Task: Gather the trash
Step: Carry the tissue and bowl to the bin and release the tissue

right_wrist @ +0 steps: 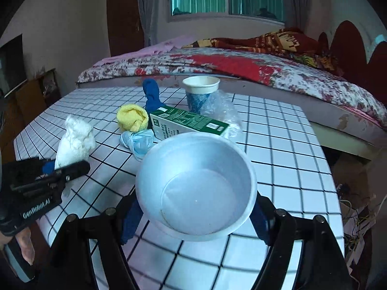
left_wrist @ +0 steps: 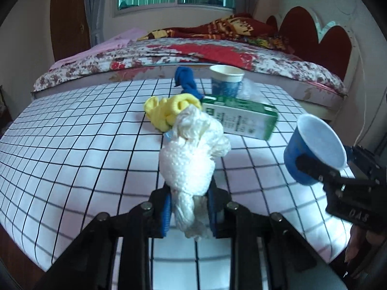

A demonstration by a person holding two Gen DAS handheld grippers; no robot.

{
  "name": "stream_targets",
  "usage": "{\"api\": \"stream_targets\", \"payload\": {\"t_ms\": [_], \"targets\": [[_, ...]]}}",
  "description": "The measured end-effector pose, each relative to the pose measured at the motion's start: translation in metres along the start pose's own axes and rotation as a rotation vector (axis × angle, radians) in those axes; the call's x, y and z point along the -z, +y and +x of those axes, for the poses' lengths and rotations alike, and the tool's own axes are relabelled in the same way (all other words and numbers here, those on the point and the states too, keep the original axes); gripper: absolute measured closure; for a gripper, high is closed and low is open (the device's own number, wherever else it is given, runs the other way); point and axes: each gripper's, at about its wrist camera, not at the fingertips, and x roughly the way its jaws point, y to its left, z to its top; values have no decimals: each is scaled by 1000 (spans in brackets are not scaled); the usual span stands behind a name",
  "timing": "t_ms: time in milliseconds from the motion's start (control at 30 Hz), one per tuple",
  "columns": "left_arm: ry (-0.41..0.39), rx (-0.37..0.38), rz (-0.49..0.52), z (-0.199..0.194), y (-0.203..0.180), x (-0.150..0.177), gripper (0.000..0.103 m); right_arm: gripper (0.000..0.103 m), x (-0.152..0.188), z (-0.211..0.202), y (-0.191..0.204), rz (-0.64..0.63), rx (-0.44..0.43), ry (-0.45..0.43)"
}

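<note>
A: Tissue [left_wrist: 191, 159], white and crumpled, sits clamped in your left gripper [left_wrist: 189, 213], lifted over the checked table [left_wrist: 72, 145].

B: And your right gripper [right_wrist: 193, 220]?

A: Its fingers squeeze a blue cup [right_wrist: 196, 186]. Ahead lie a carton [right_wrist: 188, 123], mask [right_wrist: 137, 140] and socks [right_wrist: 133, 118].

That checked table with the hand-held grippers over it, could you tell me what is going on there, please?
A person is clearing trash off the white checked tablecloth. The left gripper is shut on a crumpled white paper towel, held off the table. The right gripper holds a blue paper cup with a white inside. On the table remain a green carton, a second blue paper cup, yellow and blue cloths, a light blue face mask and clear plastic wrap.
</note>
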Motion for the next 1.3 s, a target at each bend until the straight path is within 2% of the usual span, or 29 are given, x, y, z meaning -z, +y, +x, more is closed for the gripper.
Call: {"api": "stream_targets", "payload": {"t_ms": [400,600,1133,1300], "targets": [[-53,54,18,-52,-28,28,77,26,23,-81,-6,9,11,-87],[-70,89,63,-68,-52,38,77,26,40,-111,-17,31,24,-107],[-86,290,195,-87,-154,58,78,25,97,-181,-89,132,172,-102],[-74,349,248,-92,-185,73,78,25,121,-199,-113,164,210,-91]]}}
